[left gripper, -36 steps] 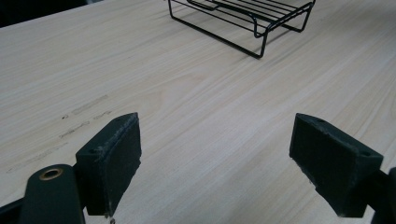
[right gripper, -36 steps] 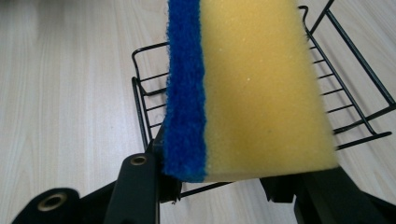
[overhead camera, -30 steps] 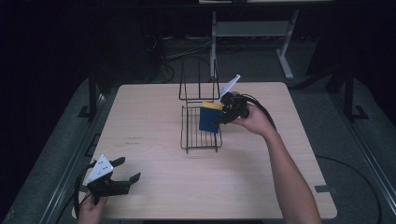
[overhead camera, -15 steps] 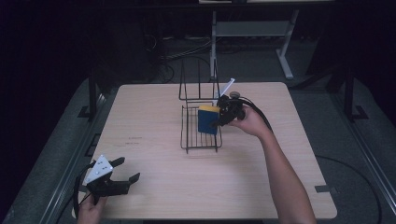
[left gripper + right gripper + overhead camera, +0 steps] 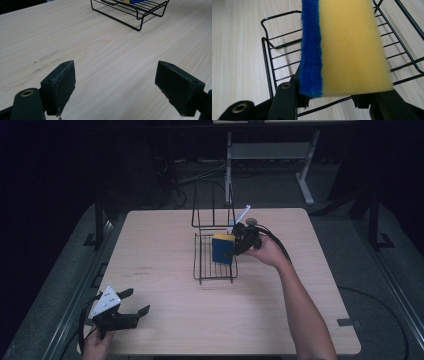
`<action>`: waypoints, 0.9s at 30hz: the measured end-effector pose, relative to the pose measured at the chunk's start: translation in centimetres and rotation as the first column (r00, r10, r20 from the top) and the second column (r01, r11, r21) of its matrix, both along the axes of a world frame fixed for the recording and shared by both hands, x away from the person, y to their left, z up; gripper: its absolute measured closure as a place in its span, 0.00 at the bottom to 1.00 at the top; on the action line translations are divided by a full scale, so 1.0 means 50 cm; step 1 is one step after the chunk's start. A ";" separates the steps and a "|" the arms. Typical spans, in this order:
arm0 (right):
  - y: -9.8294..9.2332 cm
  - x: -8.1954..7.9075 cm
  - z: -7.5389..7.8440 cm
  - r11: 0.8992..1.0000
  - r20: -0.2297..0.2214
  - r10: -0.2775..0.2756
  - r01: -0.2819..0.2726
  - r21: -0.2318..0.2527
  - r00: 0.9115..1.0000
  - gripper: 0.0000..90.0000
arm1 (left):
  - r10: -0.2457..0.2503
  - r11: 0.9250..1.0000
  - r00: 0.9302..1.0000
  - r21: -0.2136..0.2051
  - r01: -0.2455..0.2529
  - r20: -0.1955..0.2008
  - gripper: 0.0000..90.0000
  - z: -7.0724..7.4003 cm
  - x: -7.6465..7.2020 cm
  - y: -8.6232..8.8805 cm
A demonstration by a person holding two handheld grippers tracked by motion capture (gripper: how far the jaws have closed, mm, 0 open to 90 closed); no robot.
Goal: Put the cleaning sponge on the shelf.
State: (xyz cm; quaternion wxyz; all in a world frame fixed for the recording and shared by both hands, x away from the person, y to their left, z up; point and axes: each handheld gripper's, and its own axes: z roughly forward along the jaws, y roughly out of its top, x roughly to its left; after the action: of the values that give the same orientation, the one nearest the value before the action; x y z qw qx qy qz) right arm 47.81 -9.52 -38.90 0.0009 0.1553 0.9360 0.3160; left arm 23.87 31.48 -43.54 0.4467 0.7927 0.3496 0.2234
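While clamping the sponge (image 5: pixel 222 249), right hand-held gripper (image 5: pixel 239 245), over wire rack (image 5: pixel 214 270)

Dark room; pale wooden table (image 5: pixel 165 235); grey metal frame (image 5: pixel 270 151) behind.

I count one desk (image 5: pixel 165 250). On it I see one black wire rack (image 5: pixel 207 265) and one sponge (image 5: pixel 221 249), yellow foam with a blue scouring face. I have two grippers: the left gripper (image 5: pixel 131 306) near left, the right gripper (image 5: pixel 236 245) at the rack. Two hands, one on each.
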 end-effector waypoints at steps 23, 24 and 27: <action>0.002 -0.002 -0.002 1.000 0.001 -0.007 0.007 -0.009 1.000 0.55 | -0.001 1.000 1.000 -0.001 0.001 -0.001 0.18 0.000 -0.001 -0.001; 0.002 -0.002 -0.002 1.000 0.004 -0.008 0.008 -0.010 1.000 0.54 | 0.000 1.000 1.000 -0.003 0.000 0.001 0.18 -0.001 -0.001 -0.001; 0.001 -0.002 0.000 1.000 0.003 -0.011 0.011 -0.011 1.000 0.54 | 0.001 1.000 1.000 -0.002 -0.001 0.003 0.18 0.000 -0.001 0.000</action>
State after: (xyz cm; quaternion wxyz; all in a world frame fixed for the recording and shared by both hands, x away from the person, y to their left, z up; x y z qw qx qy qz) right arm 47.69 -9.46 -38.91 0.0051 0.1600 0.9368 0.3111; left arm 23.84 31.48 -43.53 0.4478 0.7917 0.3496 0.2245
